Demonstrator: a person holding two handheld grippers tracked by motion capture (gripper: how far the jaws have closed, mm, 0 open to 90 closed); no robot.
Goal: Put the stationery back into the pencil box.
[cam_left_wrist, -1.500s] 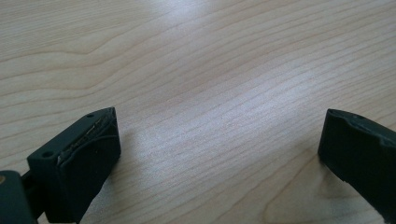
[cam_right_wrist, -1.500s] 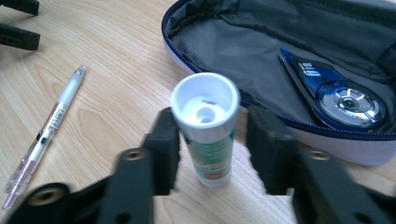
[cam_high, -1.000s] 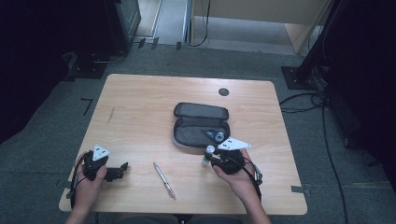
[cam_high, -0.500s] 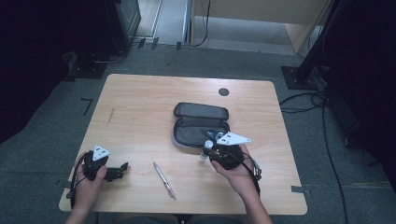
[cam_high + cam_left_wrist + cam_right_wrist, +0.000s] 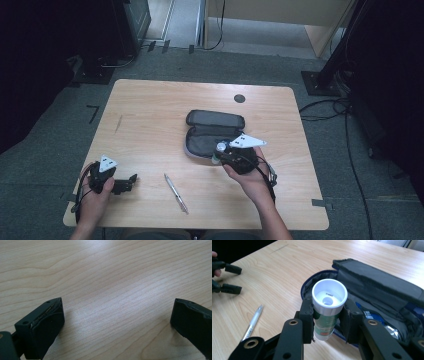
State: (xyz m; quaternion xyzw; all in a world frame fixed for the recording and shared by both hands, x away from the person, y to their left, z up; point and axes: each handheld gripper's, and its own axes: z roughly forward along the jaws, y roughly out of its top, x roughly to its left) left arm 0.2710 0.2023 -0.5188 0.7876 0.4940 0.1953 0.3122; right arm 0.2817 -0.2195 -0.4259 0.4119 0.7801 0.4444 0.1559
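- The right gripper (image 5: 328, 322) is being kept clenched on a small glue stick (image 5: 327, 312), its pads pressing the green-labelled body from both sides, the white cap uppermost
- The glue stick is being held upright, clear of the table (image 5: 150, 115), at the near edge of the open pencil case (image 5: 212, 132)
- The left gripper (image 5: 131, 181) is being rested near the table's front left corner, jaws standing wide apart with nothing between them, bare wood being shown beneath
- A pen (image 5: 176, 192) is lying on the table between the two grippers, untouched
- The step in hand is being judged as the carrying of the glue stick to the case for stowing
- The next move is being judged as calling for a short carry over the open lower half, a lowering into it, and a release once the stick is settled
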